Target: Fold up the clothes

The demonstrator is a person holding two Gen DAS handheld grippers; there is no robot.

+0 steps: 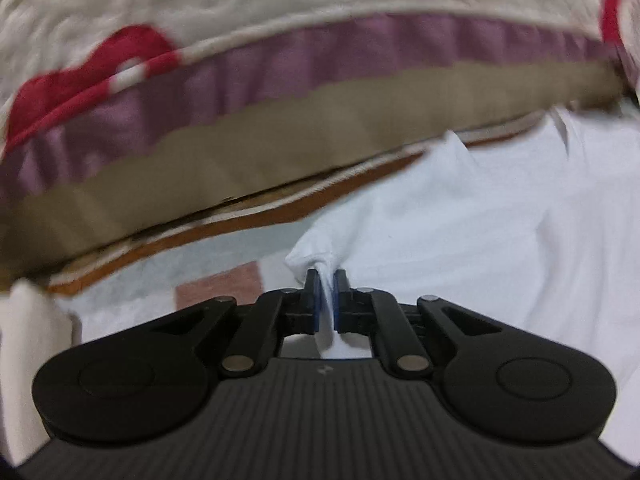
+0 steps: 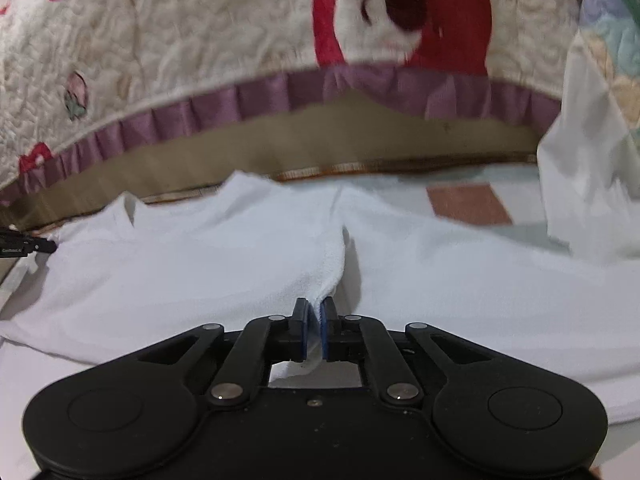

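Observation:
A white garment lies spread on a pale patterned sheet, its neckline toward the far left in the right wrist view. My right gripper is shut on a pinched ridge of this white fabric near its middle. In the left wrist view the same white garment fills the right half, and my left gripper is shut on a bunched corner of it, pulled into a small peak. The tip of the other gripper shows at the far left edge of the right wrist view.
A cream quilt with red bear prints and a purple ruffle hangs behind the garment, above a tan band. Another white cloth hangs at the right. The sheet shows a brown square.

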